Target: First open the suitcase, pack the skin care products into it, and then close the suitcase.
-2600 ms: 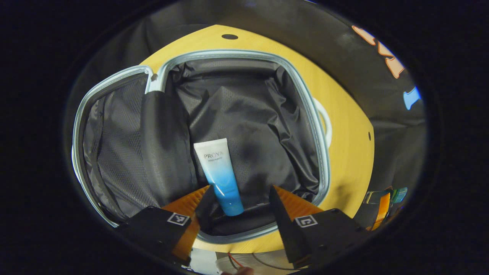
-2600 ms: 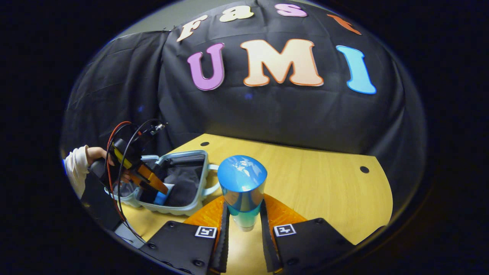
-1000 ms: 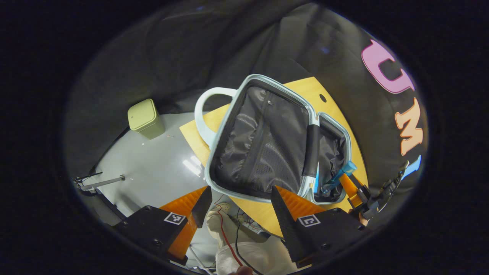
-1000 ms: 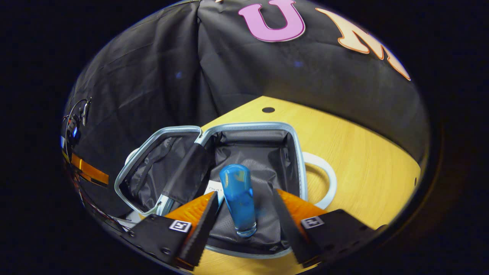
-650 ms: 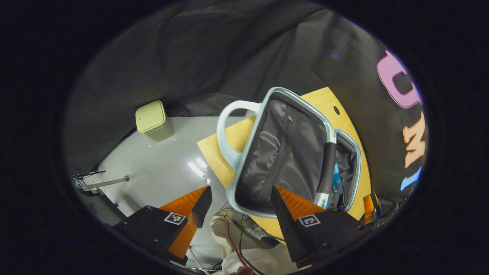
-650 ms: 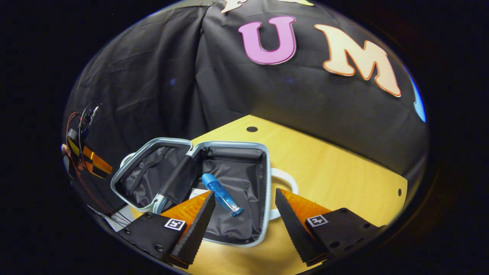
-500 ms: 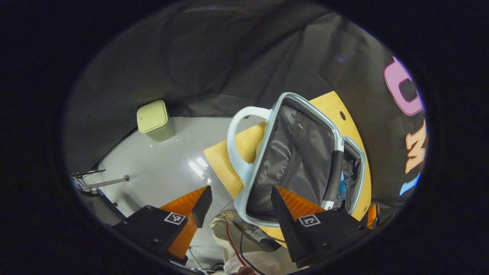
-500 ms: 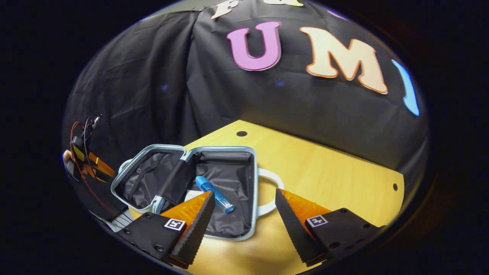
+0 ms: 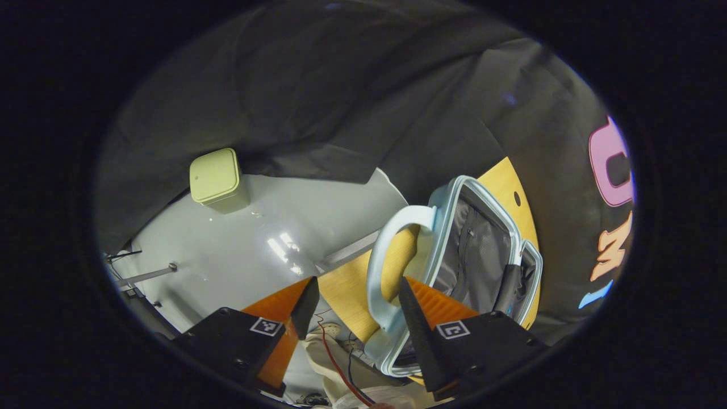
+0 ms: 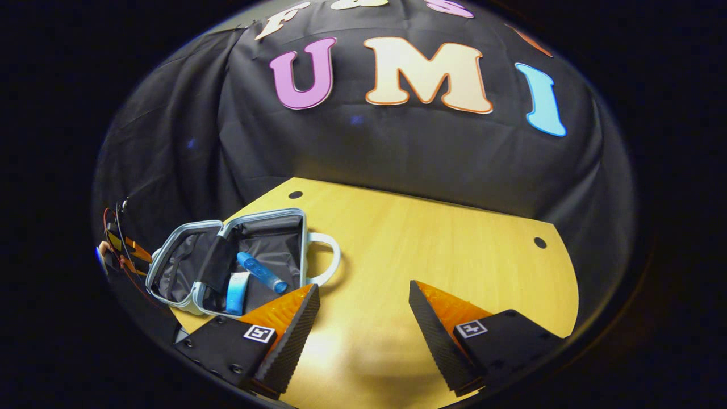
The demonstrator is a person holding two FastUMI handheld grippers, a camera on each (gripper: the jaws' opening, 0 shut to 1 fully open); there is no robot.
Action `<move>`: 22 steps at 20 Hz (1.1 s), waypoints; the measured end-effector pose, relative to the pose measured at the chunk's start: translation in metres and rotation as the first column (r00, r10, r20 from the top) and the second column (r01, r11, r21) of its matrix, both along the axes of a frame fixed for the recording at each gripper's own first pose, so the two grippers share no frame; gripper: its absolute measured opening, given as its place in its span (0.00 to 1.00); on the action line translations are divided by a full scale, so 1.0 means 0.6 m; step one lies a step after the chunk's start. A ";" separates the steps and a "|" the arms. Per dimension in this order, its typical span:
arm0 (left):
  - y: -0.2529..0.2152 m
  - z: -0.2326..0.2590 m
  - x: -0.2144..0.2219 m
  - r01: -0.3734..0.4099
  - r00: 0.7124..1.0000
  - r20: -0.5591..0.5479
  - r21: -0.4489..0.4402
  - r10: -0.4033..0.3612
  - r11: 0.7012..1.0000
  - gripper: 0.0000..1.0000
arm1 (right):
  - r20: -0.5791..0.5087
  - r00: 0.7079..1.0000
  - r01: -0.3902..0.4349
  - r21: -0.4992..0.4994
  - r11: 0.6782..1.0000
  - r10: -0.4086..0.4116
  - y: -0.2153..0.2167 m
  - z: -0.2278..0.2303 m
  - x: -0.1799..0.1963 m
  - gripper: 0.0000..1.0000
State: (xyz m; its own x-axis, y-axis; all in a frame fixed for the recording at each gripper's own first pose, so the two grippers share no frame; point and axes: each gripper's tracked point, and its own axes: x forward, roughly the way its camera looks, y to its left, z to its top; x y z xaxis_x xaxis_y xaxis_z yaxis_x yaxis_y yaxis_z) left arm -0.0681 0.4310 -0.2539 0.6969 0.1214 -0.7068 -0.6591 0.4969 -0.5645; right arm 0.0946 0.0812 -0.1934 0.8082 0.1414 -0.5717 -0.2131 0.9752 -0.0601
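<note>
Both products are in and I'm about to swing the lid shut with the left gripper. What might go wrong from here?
1. The suitcase sits at the table corner, its lid past the edge; a push may shift or tip it.
2. The blue bottle lies loose and slanted beside the tube; it could roll and catch the rim.
3. The left gripper, open, straddles the handle and might snag it.

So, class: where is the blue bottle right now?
In the right gripper view, the blue bottle lies at lower left inside the open suitcase, beside the white-and-blue tube.
</note>
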 end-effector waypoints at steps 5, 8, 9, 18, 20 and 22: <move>0.003 -0.020 0.041 0.042 0.999 0.019 -0.070 -0.041 0.997 0.50 | 0.022 0.998 0.054 -0.013 0.998 -0.053 -0.041 0.021 -0.007 0.99; -0.001 -0.026 0.049 0.052 0.998 0.032 -0.107 -0.049 0.993 0.33 | 0.037 0.998 0.061 -0.028 0.998 -0.060 -0.052 0.029 -0.007 0.96; 0.000 -0.025 0.049 0.046 0.999 0.032 -0.105 -0.043 0.993 0.20 | 0.038 0.997 0.064 -0.032 0.997 -0.063 -0.056 0.029 -0.007 0.99; -0.024 0.030 0.041 0.126 0.992 0.004 0.025 -0.126 0.992 0.06 | 0.026 0.999 0.044 -0.025 0.999 -0.043 -0.048 0.016 0.000 0.99; -0.028 0.060 0.037 0.142 0.990 0.007 0.060 -0.143 0.988 0.05 | 0.026 0.999 0.039 -0.019 0.999 -0.038 -0.047 0.016 0.002 0.97; -0.038 0.105 0.035 0.160 0.986 0.032 0.090 -0.163 0.983 0.04 | 0.023 0.999 0.033 -0.005 0.999 -0.032 -0.045 0.016 0.006 0.97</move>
State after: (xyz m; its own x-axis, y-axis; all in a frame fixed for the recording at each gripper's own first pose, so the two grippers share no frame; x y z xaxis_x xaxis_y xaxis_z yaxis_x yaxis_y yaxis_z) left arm -0.0474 0.4080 -0.1911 0.7392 0.0649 -0.6704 -0.5445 0.6435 -0.5380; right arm 0.0981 0.0545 -0.1838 0.8250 0.1119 -0.5540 -0.1799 0.9812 -0.0697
